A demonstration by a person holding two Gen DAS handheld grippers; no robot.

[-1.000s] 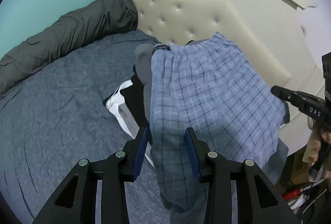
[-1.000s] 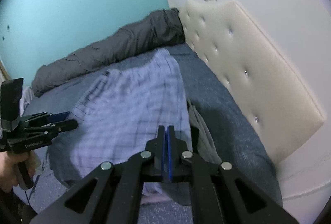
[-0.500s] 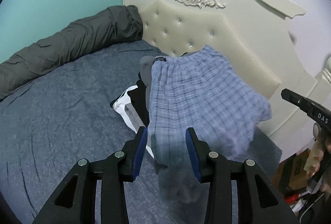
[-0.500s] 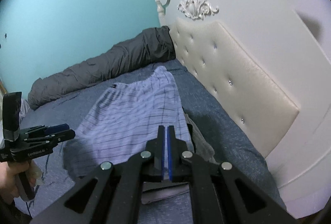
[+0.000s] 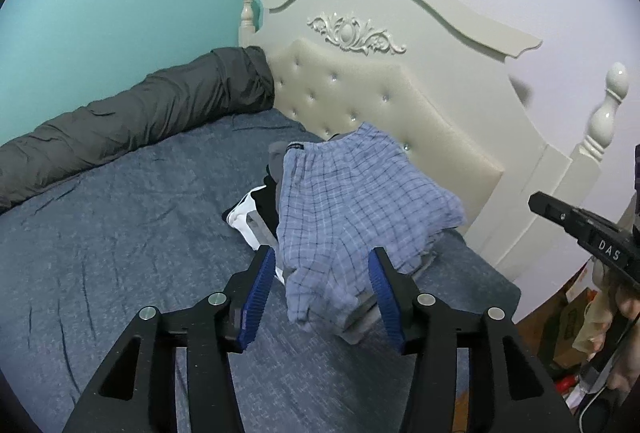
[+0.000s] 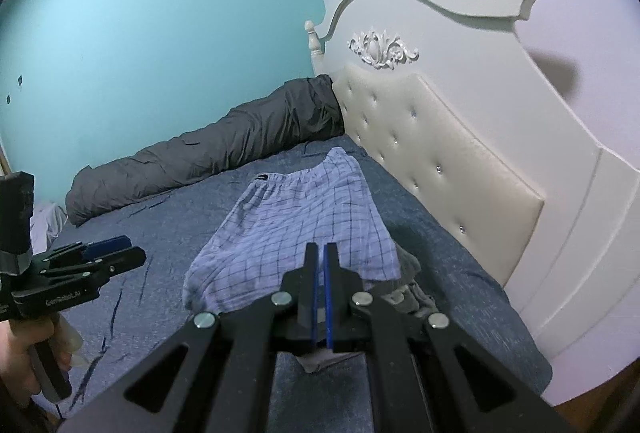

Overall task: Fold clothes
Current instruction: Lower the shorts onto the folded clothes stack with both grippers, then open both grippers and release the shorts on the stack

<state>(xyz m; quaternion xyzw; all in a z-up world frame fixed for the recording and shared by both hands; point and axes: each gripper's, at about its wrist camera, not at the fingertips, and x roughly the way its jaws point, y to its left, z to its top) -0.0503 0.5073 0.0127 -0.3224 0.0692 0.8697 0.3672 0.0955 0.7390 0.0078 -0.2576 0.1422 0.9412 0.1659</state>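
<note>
Both hands pulled back from the plaid shorts [image 5: 352,201]; left gripper [image 5: 322,289] opening empty, right gripper [image 6: 320,289] closed empty, so retreating clear preserves the fold.

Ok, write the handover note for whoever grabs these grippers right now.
Left gripper: fingers opening, nothing gripped; the plaid shorts lie beyond them.
Right gripper: fingers shut, no cloth visibly pinched.
Shorts lie folded on top of the clothes pile on the bed, near the headboard.
Done: shorts placed on the pile.
Left: one hem corner hangs over the pile's front edge; probably tidy it. A white garment may be next.
</note>
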